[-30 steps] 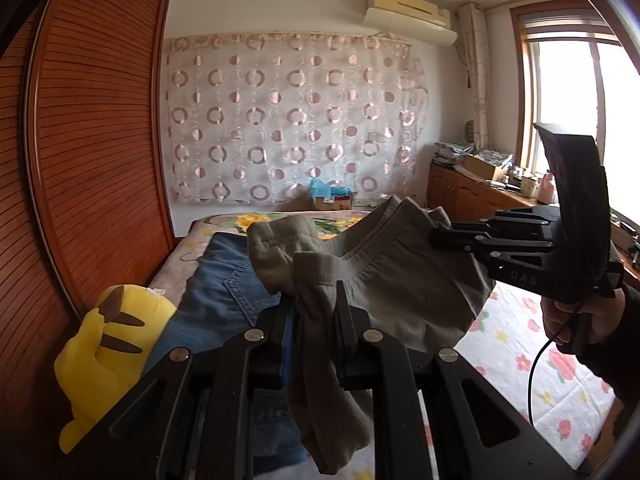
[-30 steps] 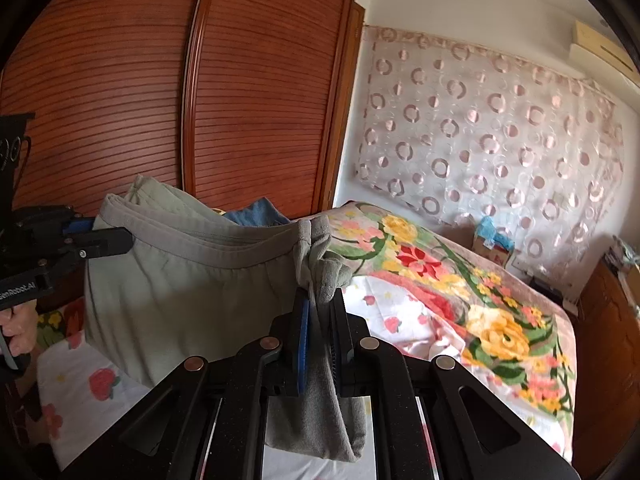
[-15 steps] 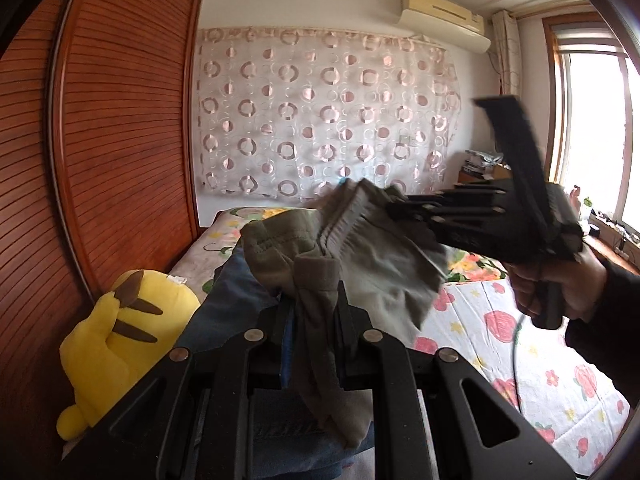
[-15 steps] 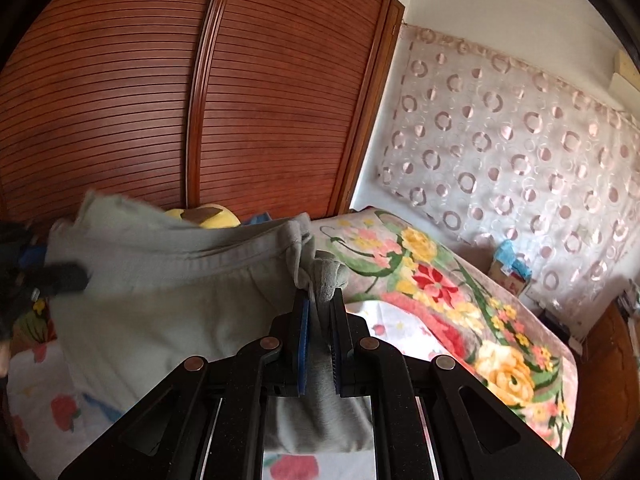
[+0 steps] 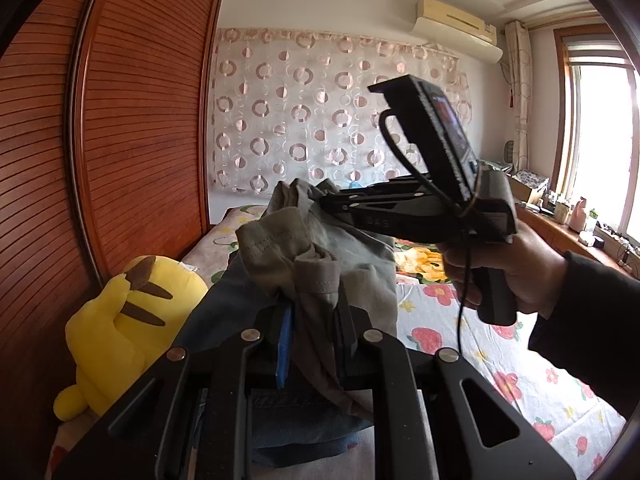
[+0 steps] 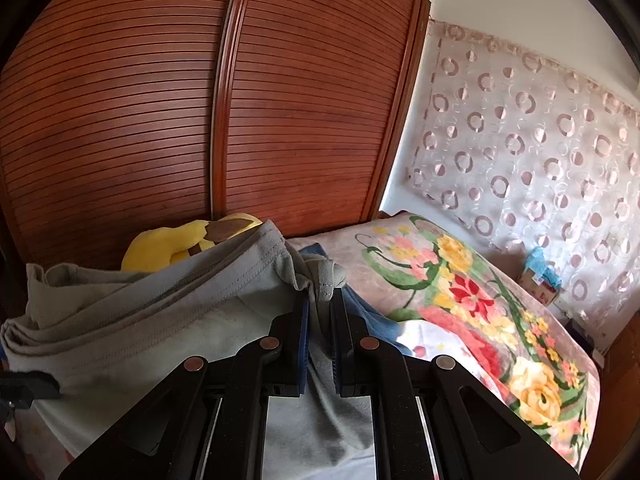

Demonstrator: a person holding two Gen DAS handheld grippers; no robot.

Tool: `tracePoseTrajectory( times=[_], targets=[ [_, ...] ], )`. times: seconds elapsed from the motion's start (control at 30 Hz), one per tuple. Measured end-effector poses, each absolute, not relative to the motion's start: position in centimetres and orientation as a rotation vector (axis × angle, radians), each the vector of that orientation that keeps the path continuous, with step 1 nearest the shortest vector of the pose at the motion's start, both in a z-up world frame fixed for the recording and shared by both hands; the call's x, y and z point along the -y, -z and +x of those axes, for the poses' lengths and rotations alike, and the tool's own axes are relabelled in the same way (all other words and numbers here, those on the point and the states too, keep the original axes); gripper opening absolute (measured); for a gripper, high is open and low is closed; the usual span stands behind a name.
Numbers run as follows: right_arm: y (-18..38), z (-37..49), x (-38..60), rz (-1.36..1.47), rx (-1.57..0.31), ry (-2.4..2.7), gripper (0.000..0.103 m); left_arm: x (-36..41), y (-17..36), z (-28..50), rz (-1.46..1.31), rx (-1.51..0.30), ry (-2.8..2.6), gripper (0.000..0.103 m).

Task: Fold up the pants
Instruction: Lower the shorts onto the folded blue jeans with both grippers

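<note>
Both grippers have hold of the same grey-green pants (image 5: pixel 320 248), lifted clear of the bed (image 5: pixel 520 380) and hanging between the two hands. The left gripper (image 5: pixel 314 320) has its fingers (image 5: pixel 285 344) nipped onto a bunched corner of the waistband, with cloth spilling down past them; the right gripper (image 6: pixel 319 312) likewise has its fingers (image 6: pixel 303 344) pressed onto a gathered knot of the other corner. What matters for the next move is how the band runs: seen from the right gripper, the stitched waistband stretches away to the left of its fingers and ends at the other tool, so the long axis of the held edge lies straight from one pair of fingers to the other. From the left wrist view the right gripper (image 5: pixel 332 204) sits just beyond and above the left fingers, the two corners close together and the cloth slack and doubled between them. I would judge the halves are being brought together for a fold. The fabric looks soft, a little creased, with a double seam along the band. A pair of blue jeans (image 5: pixel 224 304) lies on the bed under the hanging cloth, a yellow plush toy (image 5: pixel 120 328) beside it.
</note>
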State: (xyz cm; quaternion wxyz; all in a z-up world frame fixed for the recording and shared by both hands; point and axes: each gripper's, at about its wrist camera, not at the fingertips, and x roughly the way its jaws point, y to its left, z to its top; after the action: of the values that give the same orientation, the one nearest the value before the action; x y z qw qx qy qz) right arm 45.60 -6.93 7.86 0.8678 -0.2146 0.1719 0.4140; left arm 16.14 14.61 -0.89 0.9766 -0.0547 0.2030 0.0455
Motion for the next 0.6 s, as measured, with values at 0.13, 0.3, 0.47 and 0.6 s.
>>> tracePoseTrajectory(
  times=[0.13,0.3,0.47,0.6],
  targets=[
    [-7.9,46.3,6.7,-0.429,-0.372,-0.876,0.009,-14.8,1.3,15.7,-0.118,-0.411,-0.123,0.020],
    [-7.5,46.8,6.4,-0.423,-0.402,-0.867,0.017,-15.2,2.1,15.6,-0.128,-0.433,-0.151,0.021],
    [-7.7,46.8,7.2,-0.412,-0.404,-0.841,0.026,-15.5,3.0,15.6,-0.147,-0.462,-0.182,0.029],
    [-7.8,46.6,8.7,-0.396,-0.423,-0.846,0.032,-15.8,2.7,15.3,-0.151,-0.447,-0.186,0.041]
  ],
)
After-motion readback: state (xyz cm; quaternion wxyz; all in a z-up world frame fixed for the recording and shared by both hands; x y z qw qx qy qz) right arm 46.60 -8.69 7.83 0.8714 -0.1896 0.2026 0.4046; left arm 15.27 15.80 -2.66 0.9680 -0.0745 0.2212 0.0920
